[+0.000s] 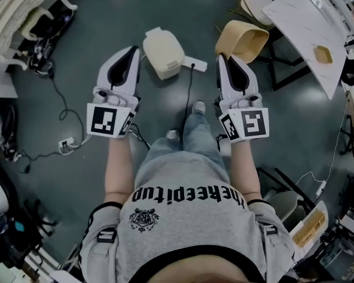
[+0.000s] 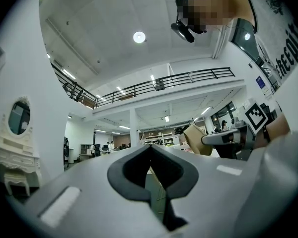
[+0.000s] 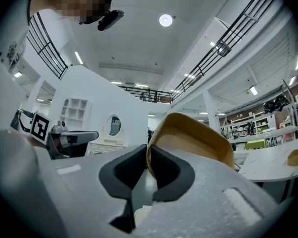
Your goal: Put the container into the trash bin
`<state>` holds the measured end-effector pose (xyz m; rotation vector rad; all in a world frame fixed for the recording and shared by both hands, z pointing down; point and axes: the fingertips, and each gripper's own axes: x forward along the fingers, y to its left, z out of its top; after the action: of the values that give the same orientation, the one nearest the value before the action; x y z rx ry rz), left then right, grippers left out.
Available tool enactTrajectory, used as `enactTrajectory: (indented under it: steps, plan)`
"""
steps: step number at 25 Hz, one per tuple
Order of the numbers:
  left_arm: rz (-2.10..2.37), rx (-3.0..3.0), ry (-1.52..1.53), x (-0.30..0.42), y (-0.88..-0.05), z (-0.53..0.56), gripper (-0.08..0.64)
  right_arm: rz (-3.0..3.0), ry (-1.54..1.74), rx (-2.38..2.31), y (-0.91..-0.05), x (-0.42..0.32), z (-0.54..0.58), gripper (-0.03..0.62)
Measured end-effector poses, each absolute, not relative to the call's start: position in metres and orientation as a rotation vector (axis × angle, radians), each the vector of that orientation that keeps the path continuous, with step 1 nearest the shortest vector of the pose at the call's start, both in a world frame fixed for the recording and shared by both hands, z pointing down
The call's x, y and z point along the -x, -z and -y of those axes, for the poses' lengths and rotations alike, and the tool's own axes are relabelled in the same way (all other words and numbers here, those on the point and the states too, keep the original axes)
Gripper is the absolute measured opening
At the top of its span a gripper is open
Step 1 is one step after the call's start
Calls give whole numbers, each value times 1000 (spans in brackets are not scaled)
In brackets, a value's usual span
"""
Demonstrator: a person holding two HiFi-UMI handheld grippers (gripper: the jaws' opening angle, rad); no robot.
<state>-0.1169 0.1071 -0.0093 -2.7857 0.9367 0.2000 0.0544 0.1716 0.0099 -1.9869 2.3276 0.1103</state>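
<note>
Plainly the container point(image 1: 242, 40) is a light thing: a tan, thin-walled, bowl-shaped shell, open and with nothing visible inside, and it looks like moulded pulp or thin plastic, so I judge it to weigh almost nothing and to give a little under pressure rather than crack. It hangs in the air above the floor point(image 1: 88, 34), just right of the trash bin point(image 1: 163, 53), carried by the right claw point(image 1: 221, 58), whose jaws are pinched onto one stretch of its rim; the right gripper view shows that rim edge sandwiched between the two dark pads point(image 3: 161, 162), with the bowl rising beyond them. The rim is the sensible place to hold such a shell, since the curved wall offers nothing to bite on, but a one-edge pinch probably lets it swing or twist, and a hard squeeze could crease the lip. The left claw point(image 1: 133, 50) carries nothing, its jaws brought together with only air past the tips in its own view. By count: one container in the claw, and a second, smaller container point(image 1: 323, 54) of the same tan lying on the white tabletop point(image 1: 301, 22) well off to the right; one trash bin, cream-coloured, standing on the floor with its lid apparently down, which may need lifting first; and two claws, one loaded, one free.
</note>
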Motion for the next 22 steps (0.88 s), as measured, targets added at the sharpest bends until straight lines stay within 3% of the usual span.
enactTrajectory:
  steps: [22]
  plan:
    - [-1169,2678,-168,35,7,-16,12,-2528,-103,1707,-9,-132,-42,31]
